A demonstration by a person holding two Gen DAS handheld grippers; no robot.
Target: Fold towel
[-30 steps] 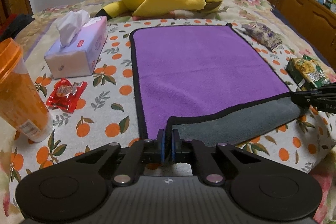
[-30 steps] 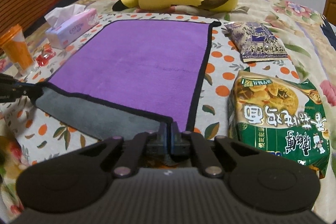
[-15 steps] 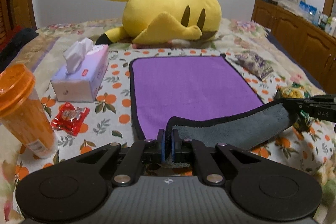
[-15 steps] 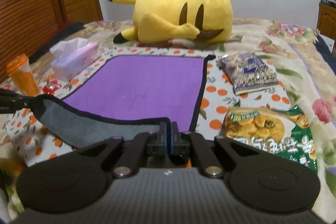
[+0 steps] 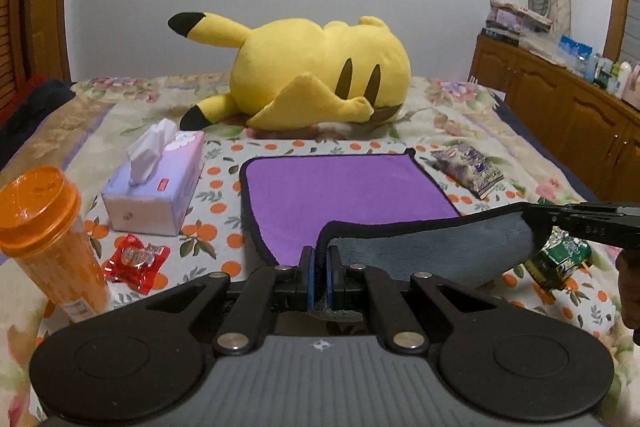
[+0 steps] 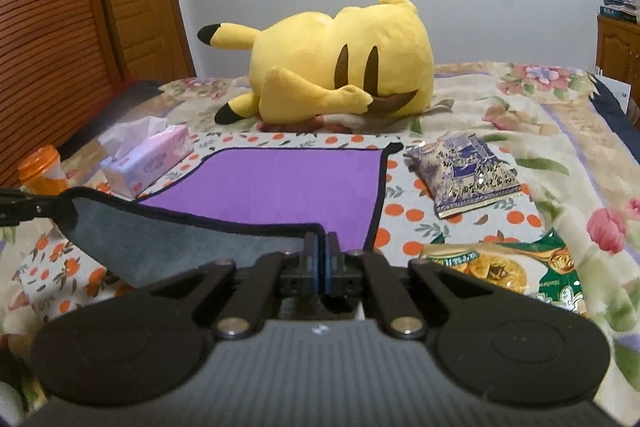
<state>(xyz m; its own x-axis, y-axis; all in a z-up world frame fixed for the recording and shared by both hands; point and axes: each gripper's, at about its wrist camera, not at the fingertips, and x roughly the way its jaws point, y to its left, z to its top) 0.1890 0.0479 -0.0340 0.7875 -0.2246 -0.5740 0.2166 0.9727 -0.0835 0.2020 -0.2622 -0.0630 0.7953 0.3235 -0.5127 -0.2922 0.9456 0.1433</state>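
In the left wrist view, your left gripper (image 5: 319,269) sits at the bottom centre, pinched tight on the near left corner of the towel (image 5: 344,187). The cup (image 5: 48,239) and tissue box (image 5: 156,187) lie at the left of that frame, clear of the cloth. The towel's near edge hangs raised across the middle, grey underside showing, while its purple far half lies flat on the bed (image 5: 460,107) in front of the plush (image 5: 320,75). At the right edge your right gripper (image 5: 538,223) holds the other near corner; in its own view, the jaws are clamped on the hem. So the first fold is only begun, as I judge it: the lifted edge is not yet carried to the far edge, and the laying down is left.
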